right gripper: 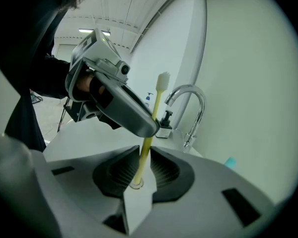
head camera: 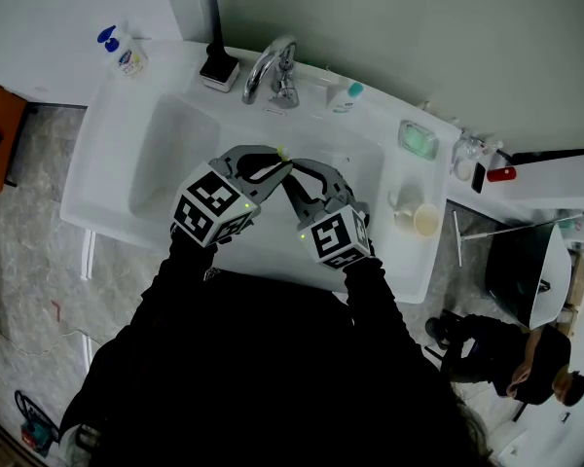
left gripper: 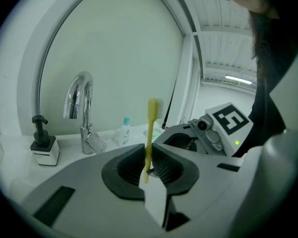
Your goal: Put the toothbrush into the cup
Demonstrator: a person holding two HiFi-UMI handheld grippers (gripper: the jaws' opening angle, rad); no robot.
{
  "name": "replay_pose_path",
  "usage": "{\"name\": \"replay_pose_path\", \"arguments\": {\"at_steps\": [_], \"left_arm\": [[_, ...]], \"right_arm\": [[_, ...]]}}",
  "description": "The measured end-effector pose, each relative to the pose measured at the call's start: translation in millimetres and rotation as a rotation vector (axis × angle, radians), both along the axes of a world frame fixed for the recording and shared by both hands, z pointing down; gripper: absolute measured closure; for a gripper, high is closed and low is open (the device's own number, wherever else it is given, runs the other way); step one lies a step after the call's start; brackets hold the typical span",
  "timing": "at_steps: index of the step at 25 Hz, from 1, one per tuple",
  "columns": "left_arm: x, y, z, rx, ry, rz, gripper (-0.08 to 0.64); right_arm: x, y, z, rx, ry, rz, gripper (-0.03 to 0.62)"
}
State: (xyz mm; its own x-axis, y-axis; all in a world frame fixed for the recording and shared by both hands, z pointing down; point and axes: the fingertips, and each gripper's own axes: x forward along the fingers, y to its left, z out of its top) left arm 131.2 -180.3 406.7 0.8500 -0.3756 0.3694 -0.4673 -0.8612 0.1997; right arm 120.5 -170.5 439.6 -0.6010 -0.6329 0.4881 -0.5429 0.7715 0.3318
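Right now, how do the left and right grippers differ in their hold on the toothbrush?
Left gripper reaches in from the left; right gripper from the right. Left's jaws cross the toothbrush handle above the right's, which pinch near its butt end. Shared: both shut on the handle, bristles up, over the sink.

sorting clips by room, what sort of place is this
Most likely a bathroom or washroom: a white sink with a chrome faucet, a cup on its ledge, and a yellow toothbrush held over the basin.
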Motion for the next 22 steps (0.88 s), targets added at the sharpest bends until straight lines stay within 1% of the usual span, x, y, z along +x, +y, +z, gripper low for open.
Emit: {"name": "replay_pose_path", "arguments": {"at_steps": [3, 7, 8, 11, 13, 16, 19, 22], "left_arm": [[0, 1, -3, -0.010, 0.011, 0.011, 0.510], [3, 2, -7, -0.054, 0.060, 0.021, 0.511], [3, 3, -7, -0.050, 0.057, 0.024, 0.509], [5, 4, -7, -0.011, 0.010, 0.040, 0.509], [5, 4, -8, 0.003, -0.005, 0.044, 0.509], [6, 4, -10, 0.012, 0.000, 0.035, 0.509], [6, 3, -13, 0.044, 0.013, 0.022, 0.509], [6, 2, -15, 0.068, 0.035, 0.013, 0.509]], "right_arm": [[-3, -1, -2, -0.007, -0.007, -0.002, 0.535], [-4, -4, -6, -0.011, -0.023, 0.003, 0.535], [-3, -5, -7, -0.012, -0.021, 0.005, 0.535], [-2, -6, -6, -0.019, -0.016, 0.014, 0.535], [-1, -6, -7, -0.026, -0.027, 0.020, 0.535], [-1, -7, -10, -0.039, -0.060, 0.035, 0.538], [-1, -7, -10, -0.064, -0.113, 0.058, 0.540], [0, -8, -12, -0.075, -0.140, 0.069, 0.541]]}}
